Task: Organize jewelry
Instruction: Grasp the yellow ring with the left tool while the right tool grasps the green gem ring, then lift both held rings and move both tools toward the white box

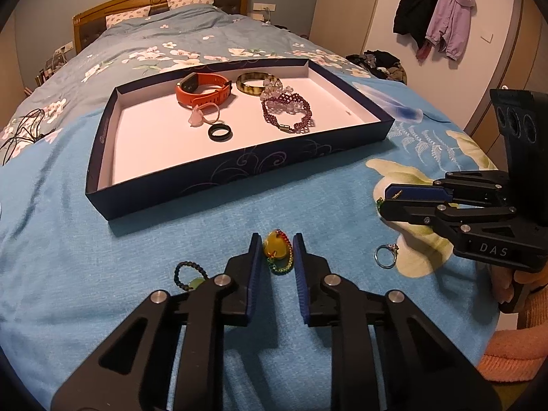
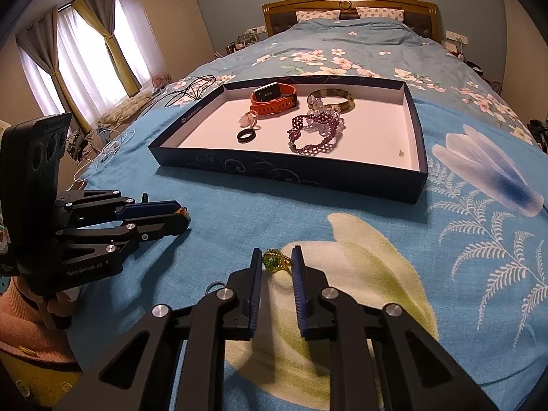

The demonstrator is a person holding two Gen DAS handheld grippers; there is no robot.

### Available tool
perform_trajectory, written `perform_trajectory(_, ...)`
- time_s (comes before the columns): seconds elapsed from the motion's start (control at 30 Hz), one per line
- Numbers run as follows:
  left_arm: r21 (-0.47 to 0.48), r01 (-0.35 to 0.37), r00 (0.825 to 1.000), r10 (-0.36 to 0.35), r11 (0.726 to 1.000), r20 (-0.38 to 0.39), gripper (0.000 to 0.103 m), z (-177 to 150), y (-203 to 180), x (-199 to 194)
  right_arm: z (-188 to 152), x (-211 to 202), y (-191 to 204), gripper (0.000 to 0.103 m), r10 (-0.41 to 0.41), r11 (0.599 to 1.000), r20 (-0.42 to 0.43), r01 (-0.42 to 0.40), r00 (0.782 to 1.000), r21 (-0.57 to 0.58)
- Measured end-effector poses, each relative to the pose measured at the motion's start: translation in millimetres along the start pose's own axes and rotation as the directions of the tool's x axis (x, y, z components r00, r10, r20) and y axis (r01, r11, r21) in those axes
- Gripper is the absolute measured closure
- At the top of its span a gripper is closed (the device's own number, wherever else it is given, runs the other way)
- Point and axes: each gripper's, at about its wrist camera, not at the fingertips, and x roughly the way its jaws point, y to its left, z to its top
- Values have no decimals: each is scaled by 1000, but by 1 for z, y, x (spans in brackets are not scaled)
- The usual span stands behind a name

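Observation:
A dark blue tray (image 1: 219, 167) (image 2: 416, 144) lies on the bed and holds an orange watch (image 1: 202, 90) (image 2: 274, 101), a tortoise bangle (image 1: 257, 82), a purple beaded bracelet (image 1: 287, 111) (image 2: 315, 133), a black ring (image 1: 220, 133) and a pink charm ring (image 1: 202, 114). My left gripper (image 1: 276, 251) is open, its fingers either side of a yellow pendant on multicoloured beads (image 1: 278, 251). My right gripper (image 2: 276, 262) is open around a green and gold beaded ring (image 2: 276, 260). A silver ring (image 1: 385, 255) and a dark beaded bracelet (image 1: 186, 275) lie on the bedspread.
The blue floral bedspread (image 1: 102, 257) covers the bed. Black cables (image 1: 20, 133) lie at its left edge. Coats (image 1: 435, 13) hang on the wall to the right. The wooden headboard (image 2: 349, 5) and curtained window (image 2: 78, 58) are behind.

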Motion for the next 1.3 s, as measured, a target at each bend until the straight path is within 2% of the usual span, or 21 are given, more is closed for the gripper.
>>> perform_trajectory(0.23,13,-20,1000,20,1000,9,86,-1,-3,-2,0,-4,1,88,7,1000,13,-7,1000,-4)
perform_trajectory(0.6,19,3,999,-4,1000,39,86,1,-6,-11,7,-14,6,88,21,1000,56,-20,998,-15)
perform_trajectory(1.3,20,-10,994,8,1000,106,86,12,-5,-34,24,-22,10,88,26,999,115,-23,993,-23)
